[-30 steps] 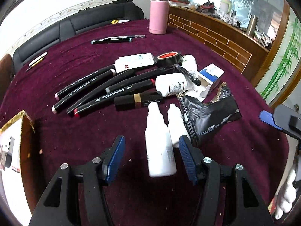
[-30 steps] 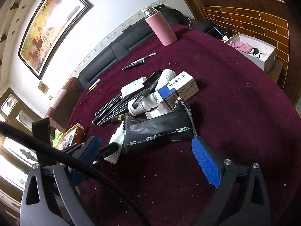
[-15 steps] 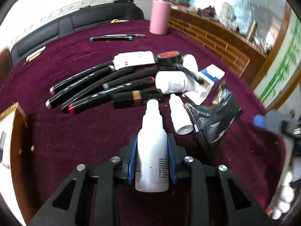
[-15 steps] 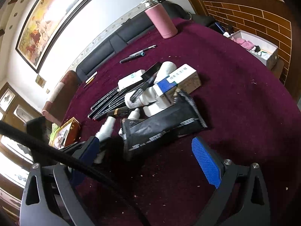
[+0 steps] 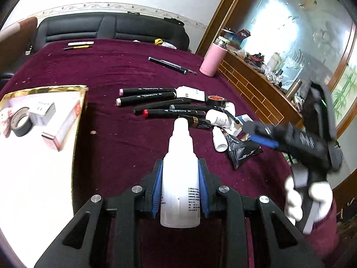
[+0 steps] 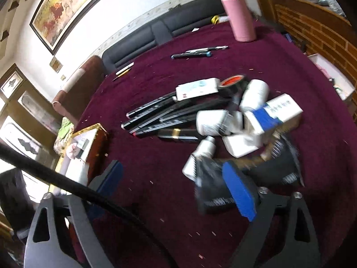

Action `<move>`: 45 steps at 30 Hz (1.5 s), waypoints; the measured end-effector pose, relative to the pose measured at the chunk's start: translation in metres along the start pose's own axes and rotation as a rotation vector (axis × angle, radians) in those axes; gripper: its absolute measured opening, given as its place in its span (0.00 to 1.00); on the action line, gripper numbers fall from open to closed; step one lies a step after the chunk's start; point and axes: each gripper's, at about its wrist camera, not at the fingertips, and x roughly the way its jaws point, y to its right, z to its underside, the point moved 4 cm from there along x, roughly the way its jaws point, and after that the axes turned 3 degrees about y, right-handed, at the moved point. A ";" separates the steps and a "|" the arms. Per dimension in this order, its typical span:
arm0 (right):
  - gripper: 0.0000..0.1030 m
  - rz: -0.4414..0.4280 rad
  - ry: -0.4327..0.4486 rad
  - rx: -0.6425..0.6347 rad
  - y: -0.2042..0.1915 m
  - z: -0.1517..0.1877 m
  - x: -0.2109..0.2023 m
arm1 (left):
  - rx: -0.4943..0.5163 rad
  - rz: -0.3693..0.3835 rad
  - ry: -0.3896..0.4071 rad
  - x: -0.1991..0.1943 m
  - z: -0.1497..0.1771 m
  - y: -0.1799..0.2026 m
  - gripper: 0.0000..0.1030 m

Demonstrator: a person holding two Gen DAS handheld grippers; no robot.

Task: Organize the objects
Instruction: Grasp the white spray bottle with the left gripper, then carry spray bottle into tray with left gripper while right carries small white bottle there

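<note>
My left gripper (image 5: 180, 174) is shut on a white squeeze bottle (image 5: 180, 147) and holds it above the maroon tablecloth, nozzle pointing away. My right gripper (image 6: 174, 183) hovers over a black foil pouch (image 6: 214, 183). Its jaws are closing; one end of the pouch lies below and between the fingers, and no pad presses on it. A small white bottle (image 6: 200, 154) lies beside the pouch. Several black markers (image 5: 156, 102) lie in a row. In the left wrist view the right gripper (image 5: 263, 139) is held by a white-gloved hand (image 5: 308, 198).
A gold-rimmed box (image 5: 77, 131) at the left holds a tape roll (image 5: 20, 122) and small cartons. A pink flask (image 5: 213, 62), pens (image 5: 167, 64), a red-and-black tape roll (image 5: 215, 99), a blue-and-white carton (image 6: 274, 114) and white bottles crowd the table. A black sofa stands behind.
My left gripper shut on the white bottle, lifted it and swung left, bringing the box into view. My right gripper moved in over the black pouch and its jaws narrowed.
</note>
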 end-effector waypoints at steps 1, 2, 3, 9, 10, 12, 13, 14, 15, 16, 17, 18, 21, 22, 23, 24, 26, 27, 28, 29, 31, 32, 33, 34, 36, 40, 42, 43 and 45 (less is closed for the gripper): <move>0.73 0.044 -0.029 -0.013 0.000 -0.005 0.009 | -0.004 0.002 0.006 -0.002 0.001 -0.002 0.24; 0.63 0.081 -0.055 -0.022 0.000 -0.007 0.016 | -0.011 0.008 0.016 -0.005 0.001 -0.004 0.24; 0.60 0.109 -0.087 -0.027 0.001 -0.008 0.024 | -0.016 0.014 0.020 -0.007 0.002 -0.005 0.24; 0.43 0.280 -0.223 -0.086 0.005 -0.010 0.062 | -0.047 0.034 0.044 -0.016 0.005 -0.020 0.24; 0.42 0.300 -0.235 -0.090 0.005 -0.010 0.066 | -0.055 0.036 0.048 -0.018 0.005 -0.024 0.24; 0.40 0.323 -0.245 -0.115 0.002 -0.008 0.071 | -0.065 0.038 0.058 -0.021 0.006 -0.030 0.24; 0.33 0.325 -0.260 -0.127 0.001 -0.006 0.073 | -0.068 0.040 0.061 -0.023 0.008 -0.034 0.24; 0.28 0.320 -0.281 -0.134 -0.001 -0.004 0.077 | -0.074 0.041 0.066 -0.024 0.009 -0.037 0.24; 0.29 0.327 -0.292 -0.147 -0.002 -0.002 0.081 | -0.080 0.039 0.069 -0.025 0.009 -0.040 0.24; 0.29 0.351 -0.285 -0.181 -0.005 -0.001 0.081 | -0.087 0.038 0.071 -0.026 0.010 -0.043 0.24; 0.28 0.368 -0.288 -0.195 -0.006 -0.001 0.082 | -0.097 0.040 0.072 -0.026 0.011 -0.046 0.24; 0.28 0.376 -0.289 -0.195 -0.006 -0.001 0.081 | -0.104 0.041 0.073 -0.027 0.012 -0.048 0.24; 0.22 0.370 -0.281 -0.196 -0.005 0.003 0.076 | -0.118 0.040 0.086 -0.033 0.013 -0.053 0.24; 0.22 0.341 -0.277 -0.175 -0.005 0.005 0.071 | -0.121 0.038 0.092 -0.035 0.013 -0.055 0.24; 0.22 0.302 -0.269 -0.158 -0.006 0.006 0.067 | -0.125 0.034 0.099 -0.038 0.013 -0.057 0.24; 0.22 0.267 -0.255 -0.144 -0.008 0.008 0.061 | -0.129 0.029 0.103 -0.040 0.013 -0.060 0.24; 0.22 0.189 -0.231 -0.123 -0.014 0.010 0.050 | -0.143 0.011 0.111 -0.045 0.013 -0.067 0.24; 0.22 0.147 -0.224 -0.109 -0.017 0.011 0.045 | -0.149 0.002 0.116 -0.048 0.012 -0.071 0.24; 0.22 0.088 -0.216 -0.092 -0.023 0.012 0.038 | -0.157 -0.015 0.123 -0.052 0.011 -0.077 0.24; 0.22 0.033 -0.212 -0.080 -0.029 0.012 0.033 | -0.163 -0.028 0.126 -0.054 0.011 -0.082 0.24; 0.22 -0.073 -0.214 -0.063 -0.044 0.012 0.027 | -0.184 -0.066 0.134 -0.060 0.009 -0.094 0.24; 0.22 -0.116 -0.219 -0.056 -0.052 0.012 0.026 | -0.196 -0.090 0.140 -0.064 0.007 -0.103 0.24; 0.22 -0.160 -0.227 -0.050 -0.062 0.012 0.027 | -0.203 -0.111 0.142 -0.066 0.006 -0.109 0.24; 0.22 -0.211 -0.240 -0.046 -0.076 0.014 0.030 | -0.209 -0.137 0.142 -0.069 0.006 -0.117 0.24; 0.23 -0.271 -0.262 -0.040 -0.100 0.016 0.036 | -0.218 -0.186 0.140 -0.072 0.004 -0.131 0.24; 0.23 -0.341 -0.304 -0.067 -0.147 0.018 0.057 | -0.238 -0.258 0.107 -0.067 0.002 -0.160 0.24; 0.23 -0.343 -0.321 -0.089 -0.169 0.021 0.070 | -0.238 -0.271 0.078 -0.057 -0.003 -0.170 0.24; 0.23 -0.339 -0.335 -0.103 -0.181 0.022 0.077 | -0.238 -0.275 0.065 -0.054 -0.004 -0.176 0.24; 0.23 -0.323 -0.350 -0.126 -0.198 0.023 0.090 | -0.236 -0.267 0.029 -0.043 -0.009 -0.182 0.24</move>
